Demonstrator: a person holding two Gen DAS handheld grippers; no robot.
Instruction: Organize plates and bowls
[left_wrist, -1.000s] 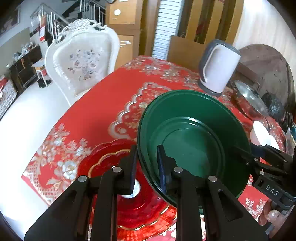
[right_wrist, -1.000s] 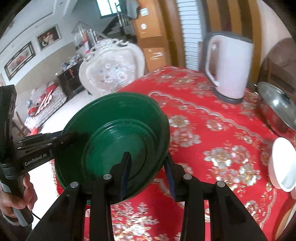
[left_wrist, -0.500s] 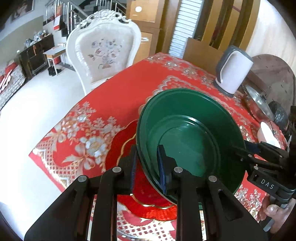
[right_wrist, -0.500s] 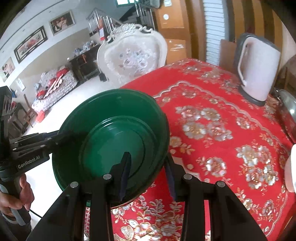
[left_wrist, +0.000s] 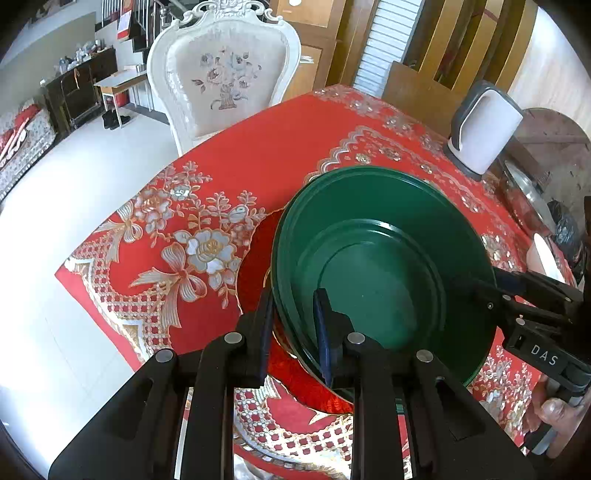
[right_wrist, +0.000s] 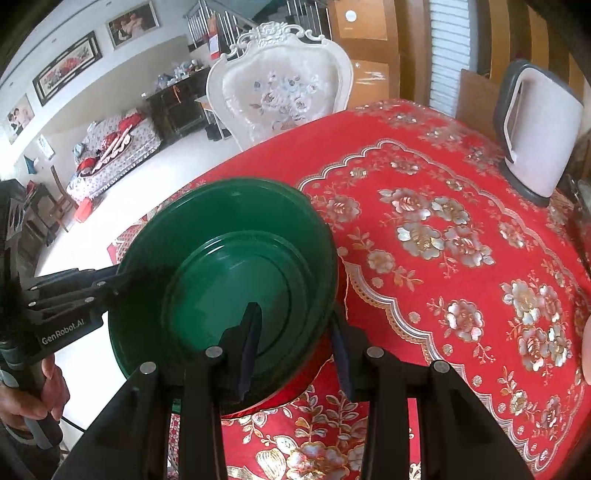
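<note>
Above a red plate (left_wrist: 258, 254) on the flowered tablecloth (left_wrist: 229, 162), a glossy dark-green bowl (left_wrist: 380, 266), ringed inside, is being held by its rim, pinched on opposite sides by the left gripper (left_wrist: 293, 325) and right gripper (right_wrist: 295, 339).

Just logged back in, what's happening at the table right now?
A person is holding a green bowl with both tools, each clamped on an opposite side of its rim: the left tool on one edge, the right tool on the other. The bowl is over a red plate lying on the red floral tablecloth; whether it already touches the plate is unclear. A white kettle stands further back.
</note>
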